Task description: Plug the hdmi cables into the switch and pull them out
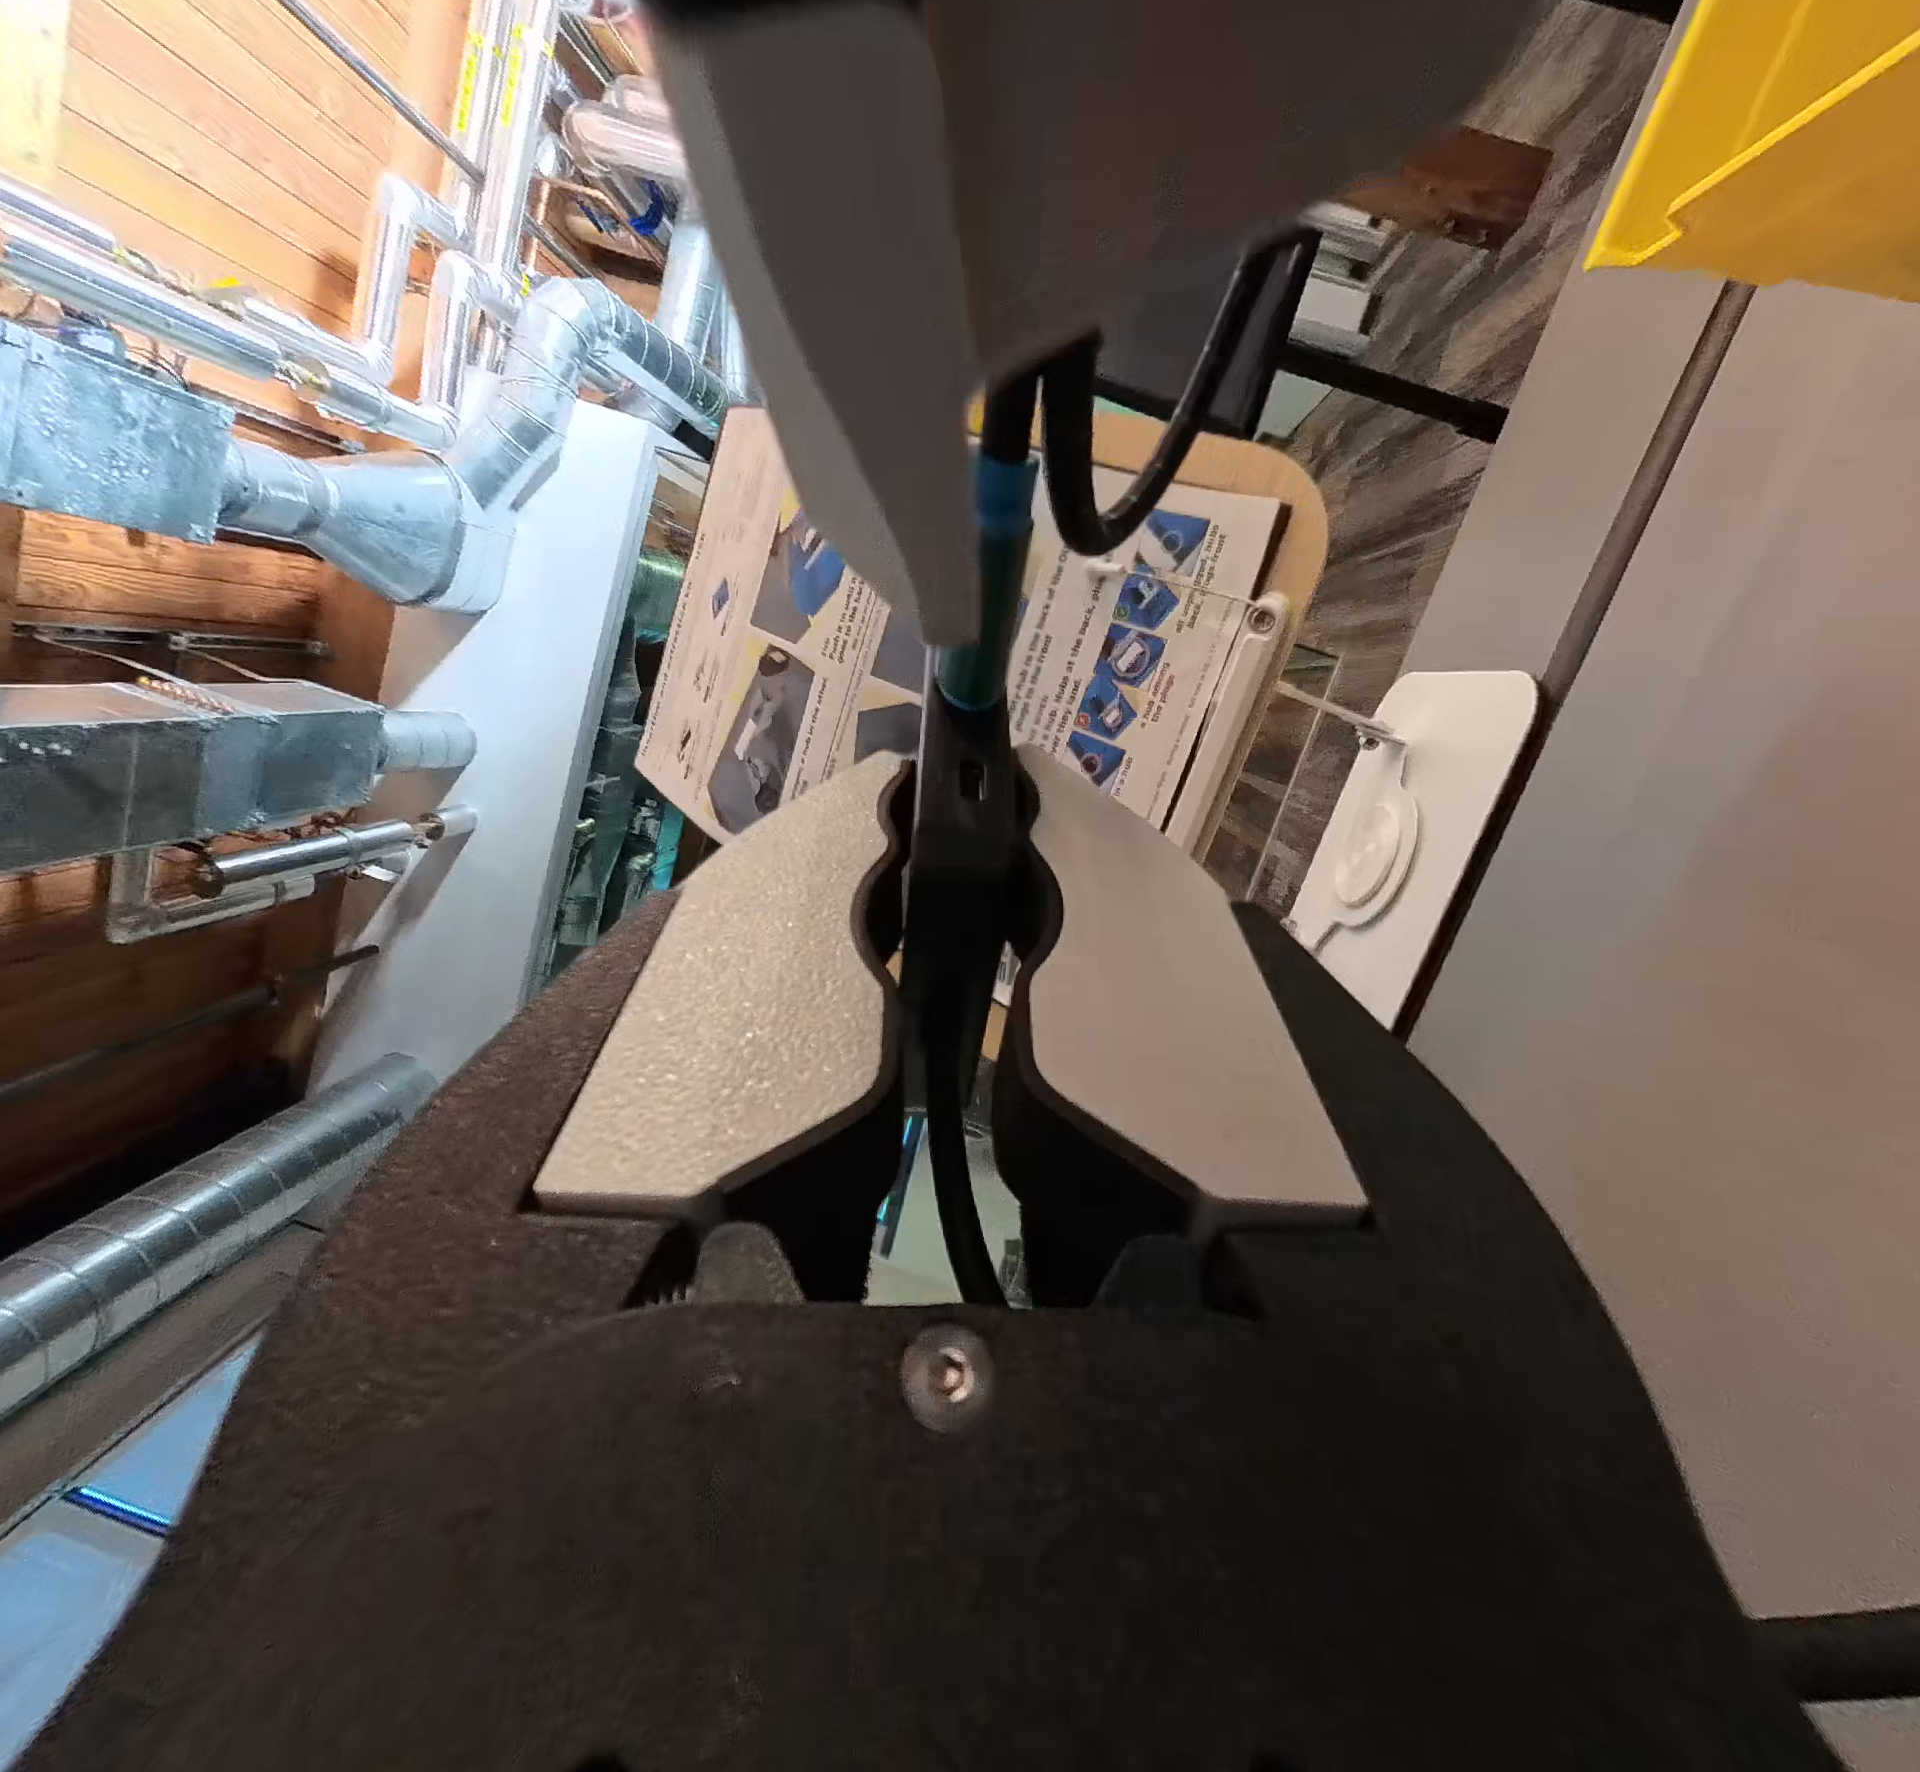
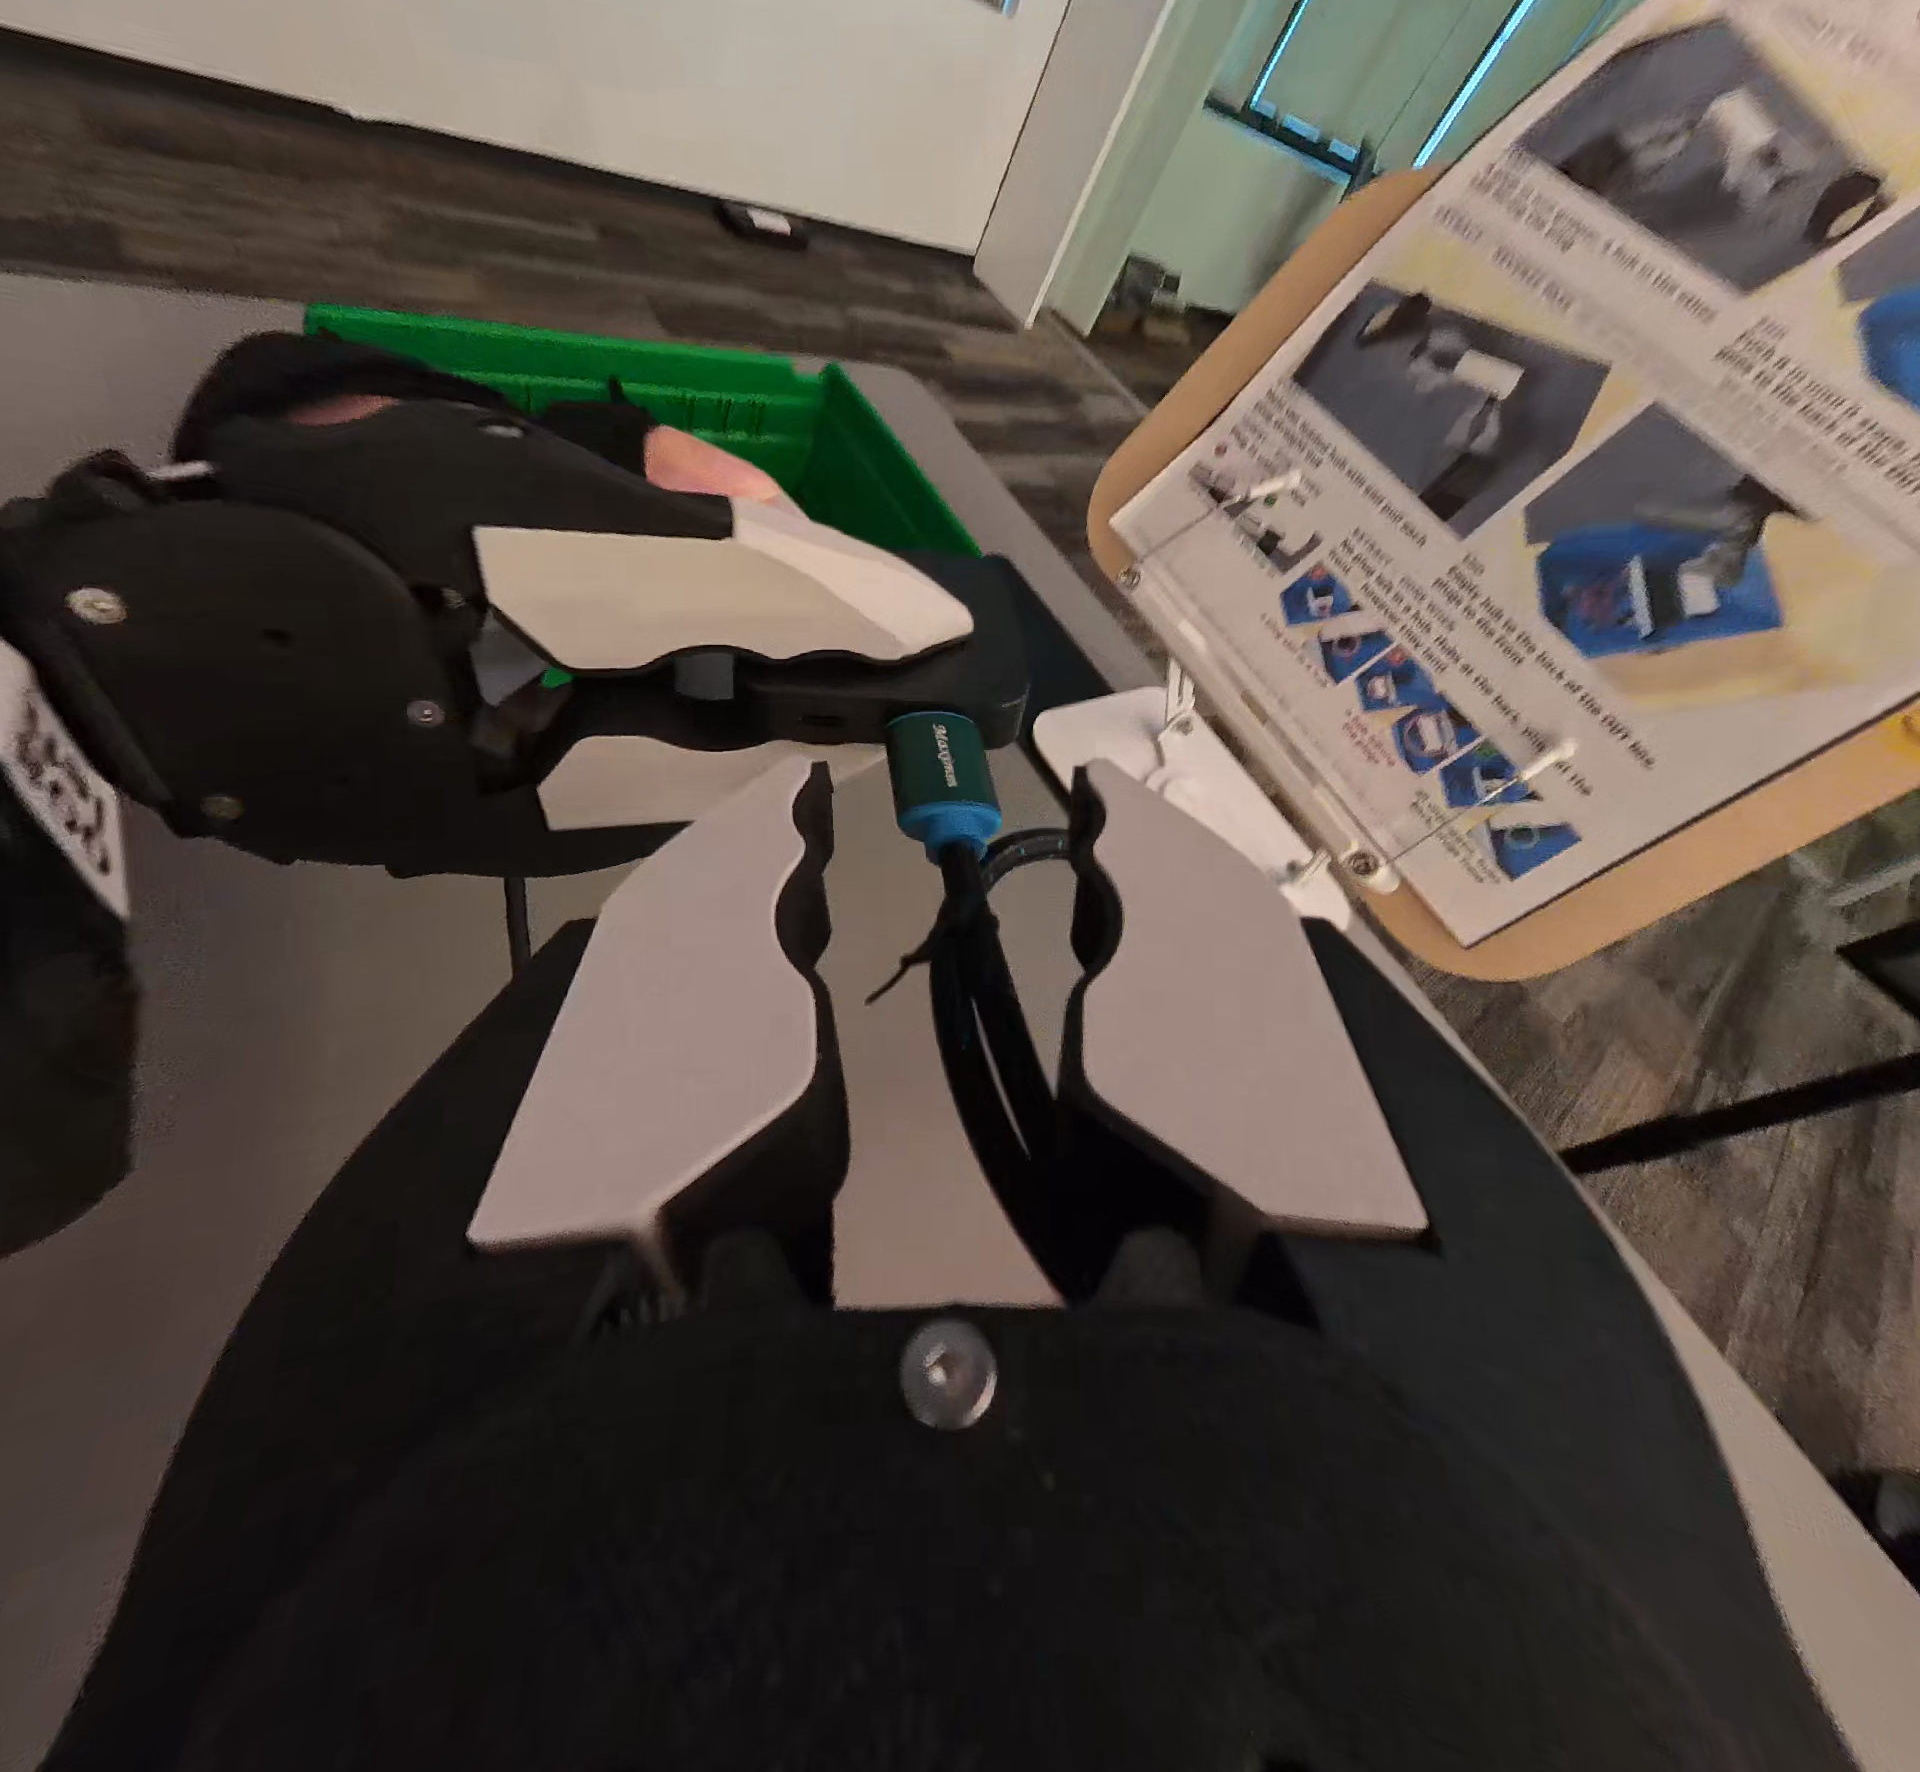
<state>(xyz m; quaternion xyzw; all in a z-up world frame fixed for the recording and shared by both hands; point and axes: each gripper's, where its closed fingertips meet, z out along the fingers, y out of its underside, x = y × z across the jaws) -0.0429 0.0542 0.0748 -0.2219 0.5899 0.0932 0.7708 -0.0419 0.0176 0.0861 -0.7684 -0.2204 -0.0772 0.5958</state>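
Note:
My left gripper (image 1: 961, 787) is shut on the small black switch (image 1: 961, 839), held edge-on between its tips. A teal and blue HDMI plug (image 1: 977, 621) sits in the switch's far end. A black cable (image 1: 956, 1151) runs back between my left fingers. In the right wrist view, my right gripper (image 2: 951, 787) is open. Its tips stand on either side of the plug (image 2: 940, 772) without touching it. The plug is seated in the switch (image 2: 987, 642), which the left gripper (image 2: 831, 673) holds from the left. The plug's black cable (image 2: 977, 974) hangs back between my right fingers (image 1: 852, 320).
A green bin (image 2: 644, 403) stands behind the left gripper on the grey table (image 2: 312, 995). A yellow bin (image 1: 1766, 60) is at the upper right. An instruction sheet on a tilted wooden board (image 2: 1558, 475) stands on a white base (image 2: 1101, 735) just to the right. Across from one pair of fingers to the other is roughly 5 cm.

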